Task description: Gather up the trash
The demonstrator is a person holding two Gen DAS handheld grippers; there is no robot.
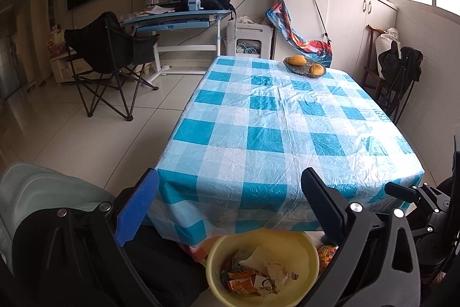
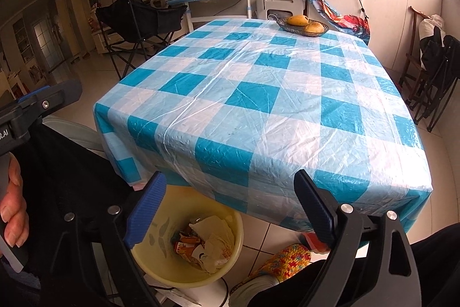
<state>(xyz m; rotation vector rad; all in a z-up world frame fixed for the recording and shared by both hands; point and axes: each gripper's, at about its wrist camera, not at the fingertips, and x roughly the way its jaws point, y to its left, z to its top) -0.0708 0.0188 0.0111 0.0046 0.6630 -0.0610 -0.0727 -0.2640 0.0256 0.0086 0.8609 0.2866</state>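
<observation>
Both grippers, left (image 1: 230, 209) and right (image 2: 230, 209), hang with jaws wide and empty above the yellow bin (image 2: 161, 272), trash (image 2: 207, 245) inside (nearby desk (image 2: 258, 94) bare); lowering risks tipping it.

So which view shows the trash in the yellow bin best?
The left wrist view: the yellow bin sits unobstructed, with the trash fully visible. In the right wrist view the blue finger covers part of the rim, though the trash still shows.
</observation>
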